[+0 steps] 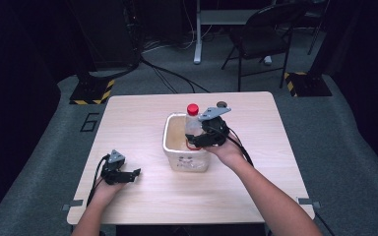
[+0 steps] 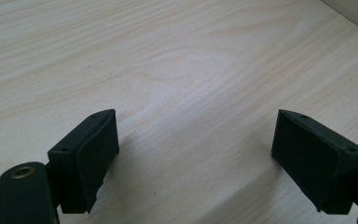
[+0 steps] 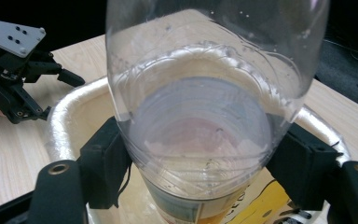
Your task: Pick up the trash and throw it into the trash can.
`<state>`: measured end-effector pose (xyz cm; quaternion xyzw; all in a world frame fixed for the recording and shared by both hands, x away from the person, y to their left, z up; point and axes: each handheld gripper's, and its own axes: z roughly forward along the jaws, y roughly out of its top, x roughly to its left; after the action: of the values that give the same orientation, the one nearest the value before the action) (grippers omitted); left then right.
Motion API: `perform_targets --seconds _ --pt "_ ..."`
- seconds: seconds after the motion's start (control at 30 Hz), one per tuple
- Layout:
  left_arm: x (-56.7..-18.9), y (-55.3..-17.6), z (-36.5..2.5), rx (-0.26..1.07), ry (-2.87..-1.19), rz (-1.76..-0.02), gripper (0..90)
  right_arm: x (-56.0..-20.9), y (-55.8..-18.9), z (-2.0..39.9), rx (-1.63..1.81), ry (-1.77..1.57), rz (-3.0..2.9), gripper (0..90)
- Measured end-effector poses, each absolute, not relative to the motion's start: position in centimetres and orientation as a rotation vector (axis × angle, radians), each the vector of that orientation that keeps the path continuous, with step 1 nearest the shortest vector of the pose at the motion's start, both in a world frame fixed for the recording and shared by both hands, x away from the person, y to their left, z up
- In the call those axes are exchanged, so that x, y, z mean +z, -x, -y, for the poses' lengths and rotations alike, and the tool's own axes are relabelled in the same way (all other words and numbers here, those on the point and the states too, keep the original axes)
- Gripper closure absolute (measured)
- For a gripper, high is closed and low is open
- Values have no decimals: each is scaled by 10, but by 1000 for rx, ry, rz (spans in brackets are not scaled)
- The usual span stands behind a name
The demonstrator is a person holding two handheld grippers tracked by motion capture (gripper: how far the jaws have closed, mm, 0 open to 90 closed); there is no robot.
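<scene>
A: Item one, the held thing?

B: Clear plastic bottle (image 1: 193, 125) with a red cap (image 1: 192, 109), upright, its lower part down inside the white tub (image 1: 173, 147). In the right gripper view the bottle (image 3: 214, 93) stands between the two black pads (image 3: 107, 163), and a label band in blue and yellow shows low on its body.

A: Item two, the right gripper?

B: Right gripper (image 1: 207, 136), carried in the person's right hand (image 1: 229, 152), above the tub's near right part. Its pads are pinching the bottle's body from both sides, both touching the plastic.

A: Item three, the tub?

B: White, rounded corners, thick rim, standing near the middle of the light wooden table (image 1: 142, 123). Small dark markings on its near wall, too small to read. The rim (image 3: 60, 121) curves behind the bottle in the right gripper view.

A: Item four, the left gripper?

B: Left gripper (image 1: 128, 174), low over the table's near left part, well apart from the tub. In its own view the fingers (image 2: 86, 158) stand spread wide with only bare wood (image 2: 177, 70) between them. It is also seen from the right gripper view (image 3: 63, 77), beyond the tub.

A: Surroundings?

B: Grey carpet, a dark folding chair (image 1: 261, 39) beyond the table.
</scene>
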<state>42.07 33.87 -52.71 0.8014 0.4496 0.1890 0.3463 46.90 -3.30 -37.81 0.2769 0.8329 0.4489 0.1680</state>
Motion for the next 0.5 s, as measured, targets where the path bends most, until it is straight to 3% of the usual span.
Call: perform_targets --seconds 0.5 --pt "-527 -421 -339 490 -2077 -1165 147 -393 -474 23 1224 -826 -2406 265"
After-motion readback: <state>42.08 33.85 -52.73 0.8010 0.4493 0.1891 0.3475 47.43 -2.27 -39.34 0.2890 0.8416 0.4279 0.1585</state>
